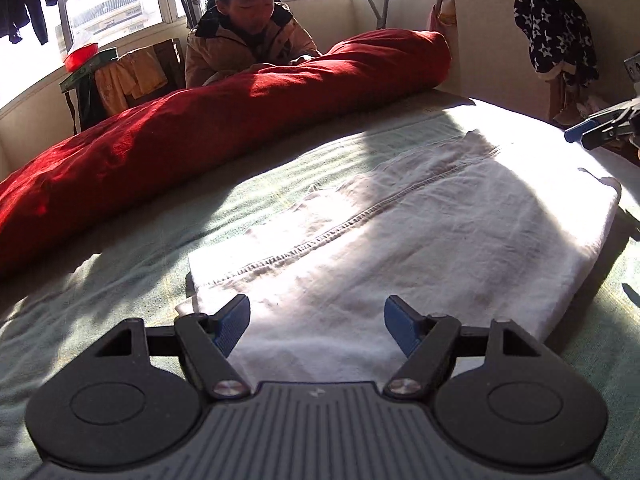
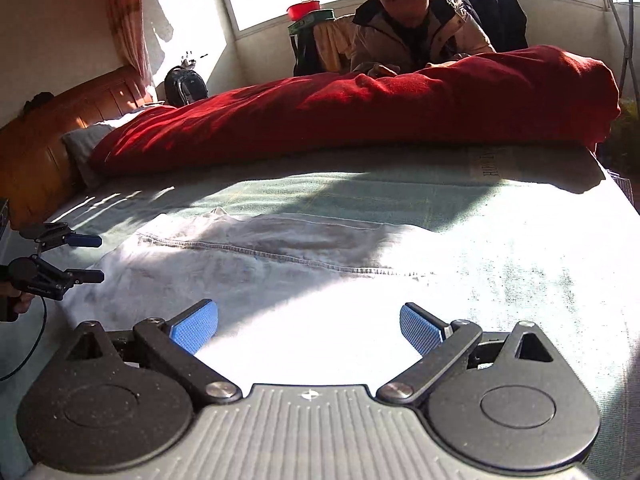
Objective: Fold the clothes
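The white garment (image 1: 420,240) lies flat, doubled over, on the bed (image 1: 120,280); the left gripper (image 1: 316,320) and right gripper (image 2: 308,326) hover spread, pinching nothing, presumably ready to catch its edges.

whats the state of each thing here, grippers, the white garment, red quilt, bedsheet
left gripper: open, holding nothing, fingers over the near edge of the garment
right gripper: open, holding nothing, poised over the garment
white garment: lying flat on the bed, folded over, stitched seam facing up
red quilt: rolled into a long bundle along the far side of the bed
bedsheet: spread flat, lightly wrinkled
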Demonstrator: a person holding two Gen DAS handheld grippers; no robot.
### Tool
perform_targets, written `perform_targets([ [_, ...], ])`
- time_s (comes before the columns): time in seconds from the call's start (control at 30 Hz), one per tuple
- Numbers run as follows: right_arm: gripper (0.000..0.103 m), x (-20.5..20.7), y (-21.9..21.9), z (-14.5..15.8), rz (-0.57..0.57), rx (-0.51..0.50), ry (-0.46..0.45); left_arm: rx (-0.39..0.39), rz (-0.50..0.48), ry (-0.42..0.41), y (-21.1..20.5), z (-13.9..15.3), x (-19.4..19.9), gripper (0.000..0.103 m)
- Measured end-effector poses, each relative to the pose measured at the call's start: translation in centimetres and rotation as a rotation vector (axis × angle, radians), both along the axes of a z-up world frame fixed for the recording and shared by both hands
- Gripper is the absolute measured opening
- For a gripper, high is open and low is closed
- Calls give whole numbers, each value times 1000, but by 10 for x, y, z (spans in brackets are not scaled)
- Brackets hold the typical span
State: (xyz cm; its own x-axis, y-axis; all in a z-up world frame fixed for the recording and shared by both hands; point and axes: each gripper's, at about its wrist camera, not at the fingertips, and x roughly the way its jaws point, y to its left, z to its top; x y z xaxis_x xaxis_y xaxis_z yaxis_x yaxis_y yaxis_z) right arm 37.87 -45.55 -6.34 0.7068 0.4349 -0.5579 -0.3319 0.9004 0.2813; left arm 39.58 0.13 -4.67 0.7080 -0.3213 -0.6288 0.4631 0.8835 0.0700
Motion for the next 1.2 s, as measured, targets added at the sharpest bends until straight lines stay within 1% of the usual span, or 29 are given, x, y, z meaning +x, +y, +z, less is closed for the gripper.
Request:
perform_targets([
  [0.07,99,-9,-16,-5,-26,73,35,-116,45,55,18,1,1,75],
  [0.13,99,-11,-36,-14,-44,190,90,-227,86,116,35,-5,2,78],
  [0.27,99,-17,-66,-41,-95,408,179,-425,155,225,65,-19,3,79],
  [0.33,100,-20,-70,-55,-77,498,223,-524,190,280,80,-26,3,81],
  [0.4,100,-23,-66,-59,-50,533,235,-622,225,335,95,-33,3,85],
  [0.47,102,-26,-64,-62,-34,560,240,-721,260,390,111,-40,4,85],
  [0.5,103,-27,-64,-62,-32,570,241,-756,265,409,115,-42,3,85],
  [0.6,103,-30,-63,-62,-28,602,242,-797,254,416,115,-43,-4,85],
  [0.67,103,-32,-63,-62,-25,623,242,-809,248,397,115,-39,-12,85],
  [0.73,103,-34,-63,-63,-21,644,243,-847,235,392,118,-38,-22,89],
  [0.8,103,-40,-64,-62,-20,658,235,-873,217,413,118,-42,-24,91],
  [0.9,103,-43,-63,-61,-2,692,234,-856,201,421,112,-43,-22,91],
  [0.93,103,-44,-62,-61,6,702,236,-855,195,415,111,-42,-21,91],
  [1.03,103,-41,-59,-58,13,689,231,-871,183,375,112,-36,-15,91],
  [1.1,103,-35,-59,-58,15,698,229,-899,177,393,113,-38,-6,92],
  [1.13,103,-31,-59,-59,17,711,236,-913,177,419,113,-42,-2,92],
  [1.2,103,-24,-57,-62,27,733,253,-920,186,447,112,-48,0,92],
])
